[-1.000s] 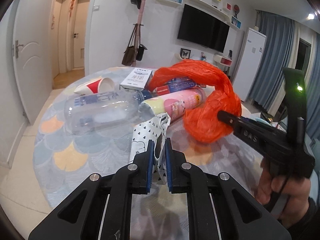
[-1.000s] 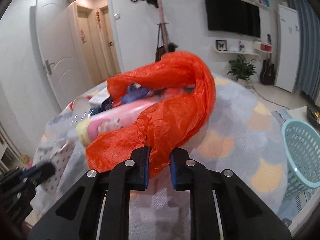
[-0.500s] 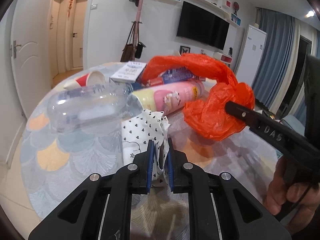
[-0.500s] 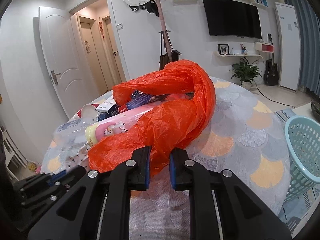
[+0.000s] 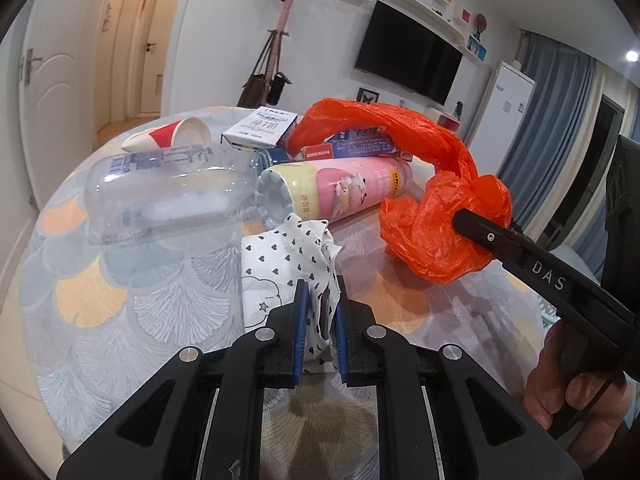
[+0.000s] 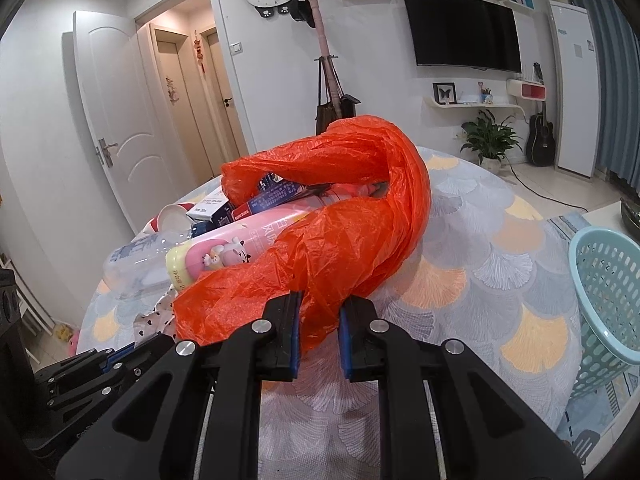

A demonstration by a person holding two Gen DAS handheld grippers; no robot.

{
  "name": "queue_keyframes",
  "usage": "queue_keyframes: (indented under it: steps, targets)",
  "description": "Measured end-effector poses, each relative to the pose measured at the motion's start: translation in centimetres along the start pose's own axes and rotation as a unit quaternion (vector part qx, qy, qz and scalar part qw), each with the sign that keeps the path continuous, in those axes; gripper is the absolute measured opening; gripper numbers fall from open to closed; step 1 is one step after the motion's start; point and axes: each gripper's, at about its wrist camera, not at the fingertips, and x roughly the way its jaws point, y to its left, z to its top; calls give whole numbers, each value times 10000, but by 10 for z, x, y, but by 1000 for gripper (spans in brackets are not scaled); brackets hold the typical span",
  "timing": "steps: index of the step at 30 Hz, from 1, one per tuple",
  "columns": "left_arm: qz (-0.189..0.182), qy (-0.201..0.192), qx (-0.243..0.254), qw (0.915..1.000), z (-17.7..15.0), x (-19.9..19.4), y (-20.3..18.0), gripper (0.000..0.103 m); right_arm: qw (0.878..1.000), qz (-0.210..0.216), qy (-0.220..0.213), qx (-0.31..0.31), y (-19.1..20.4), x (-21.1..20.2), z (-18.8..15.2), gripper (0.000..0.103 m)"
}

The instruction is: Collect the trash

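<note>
My left gripper (image 5: 320,300) is shut on a white paper wrapper with black hearts (image 5: 284,264), whose lower part rests on the tablecloth. Beyond it lie a clear plastic bottle (image 5: 168,192), a pink bottle (image 5: 344,188), a red-and-white paper cup (image 5: 172,136), a white carton (image 5: 260,126) and a blue-and-red box (image 5: 360,146). An orange plastic bag (image 6: 348,232) drapes over the pink bottle (image 6: 240,240) and the box. My right gripper (image 6: 320,312) is shut on the bag's near end, which shows bunched (image 5: 436,236) at that gripper's tip (image 5: 460,216).
The trash lies on a round table under a scale-patterned cloth (image 5: 120,300). A light blue plastic basket (image 6: 608,292) stands off the table's right side. A hand (image 5: 576,396) holds the right gripper. Doors, a coat stand and a wall TV are behind.
My left gripper has sunk toward the table with the heart-print wrapper, which now spreads onto the cloth. The right gripper keeps its hold on the orange bag and has not moved.
</note>
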Motion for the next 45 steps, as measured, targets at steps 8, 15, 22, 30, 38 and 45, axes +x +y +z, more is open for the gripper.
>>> queue_keyframes:
  steps: [8, 15, 22, 30, 38, 45]
  targets:
    - [-8, -19, 0, 10000, -1, -1, 2, 12, 9999, 36, -143, 34, -1, -4, -1, 13]
    - [222, -73, 206, 9995, -3, -9, -1, 10, 9991, -92, -404, -30, 0, -15, -4, 13]
    - [332, -269, 271, 9987, 6, -35, 5, 10, 9937, -598, -820, -470, 4, -35, -6, 12]
    - [95, -536, 362, 9979, 22, -59, -9, 10, 9847, -919, -1416, -430, -25, -80, 10, 13]
    - [-112, -721, 638, 9953, 40, -67, -33, 10, 9753, -1030, -1922, -341, -47, -122, 18, 12]
    - [-227, -722, 741, 9944, 44, -61, -47, 10, 9873, -691, -1419, -162, -64, -112, 16, 13]
